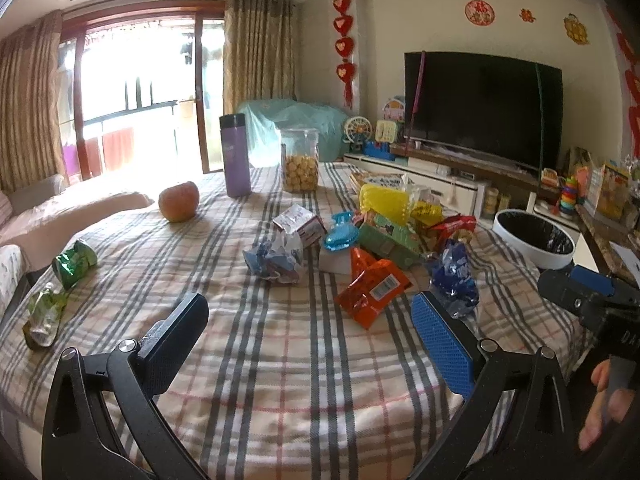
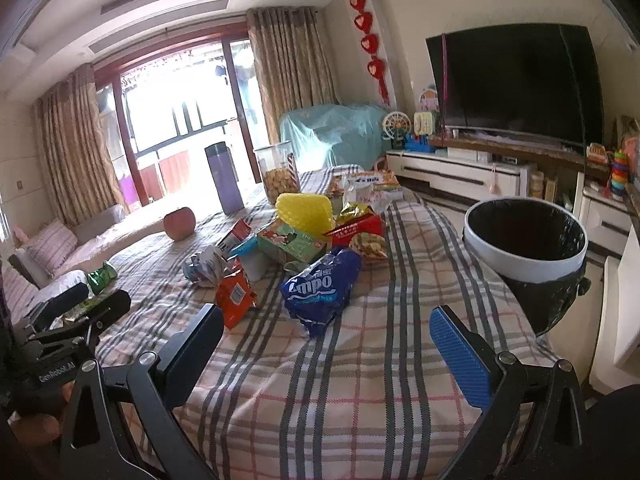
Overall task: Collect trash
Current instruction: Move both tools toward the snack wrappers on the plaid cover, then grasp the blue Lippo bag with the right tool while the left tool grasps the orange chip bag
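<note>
Snack wrappers lie piled on the plaid-clothed table (image 1: 280, 360): an orange wrapper (image 1: 370, 290), a blue bag (image 1: 456, 276), a crumpled white-blue wrapper (image 1: 274, 260), a carton (image 1: 300, 224), a green box (image 1: 390, 240) and a yellow bag (image 1: 386, 200). Two green wrappers (image 1: 74, 262) lie at the left edge. My left gripper (image 1: 310, 320) is open and empty, just short of the orange wrapper. My right gripper (image 2: 326, 330) is open and empty, just short of the blue bag (image 2: 320, 292). A white bin with a black liner (image 2: 524, 240) stands at the table's right side.
An apple (image 1: 179, 201), a purple flask (image 1: 235, 156) and a jar of biscuits (image 1: 300, 166) stand at the table's far end. A sofa (image 1: 48, 216) runs along the left. A TV (image 1: 482, 108) on a low cabinet is at the right.
</note>
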The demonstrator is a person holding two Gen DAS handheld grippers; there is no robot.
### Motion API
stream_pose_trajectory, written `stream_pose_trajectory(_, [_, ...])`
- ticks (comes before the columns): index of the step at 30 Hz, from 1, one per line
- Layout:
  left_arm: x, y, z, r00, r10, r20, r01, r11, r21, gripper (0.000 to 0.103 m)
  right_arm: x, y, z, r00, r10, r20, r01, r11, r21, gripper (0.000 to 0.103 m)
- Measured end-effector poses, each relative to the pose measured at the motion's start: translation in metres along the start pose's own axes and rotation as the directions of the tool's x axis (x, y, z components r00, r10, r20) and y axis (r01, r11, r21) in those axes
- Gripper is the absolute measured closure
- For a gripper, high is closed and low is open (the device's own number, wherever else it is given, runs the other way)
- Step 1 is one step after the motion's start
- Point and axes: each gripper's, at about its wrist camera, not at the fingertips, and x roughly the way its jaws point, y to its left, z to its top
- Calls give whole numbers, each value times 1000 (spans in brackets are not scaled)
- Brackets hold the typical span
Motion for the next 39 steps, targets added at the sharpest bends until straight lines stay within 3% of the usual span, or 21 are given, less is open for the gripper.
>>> stream_pose_trajectory(14, [70,0,-1,985,-97,-145,102,994,28,0,57,-18,10,985,61,-160,-47,995,87,2])
stream_pose_trajectory(25, [124,-10,3,944,-170,-283,190,981,44,11,106,-30,15,949,132,-285,-84,981,177,12])
stream_pose_trajectory(29, [136,-21,4,922,-198,-332,233,970,70,22,120,-34,17,935,173,-309,-107,970,219,15])
stream_pose_trajectory(31, [143,-26,2,912,-200,-358,244,966,84,34,127,-35,15,925,198,-325,-121,963,242,21])
stream_pose_trajectory(33, [147,-31,0,899,-212,-382,265,960,91,56,133,-37,13,914,222,-340,-136,956,260,27])
stream_pose_trajectory(35, [148,-34,-1,894,-219,-392,275,957,93,67,136,-35,11,908,240,-344,-153,953,262,46])
stream_pose_trajectory(36, [147,-35,-1,894,-220,-390,276,957,93,73,137,-34,11,904,250,-345,-163,951,263,50])
stream_pose_trajectory(39, [142,-33,-1,895,-230,-382,281,956,83,89,135,-36,11,905,263,-335,-173,946,274,53])
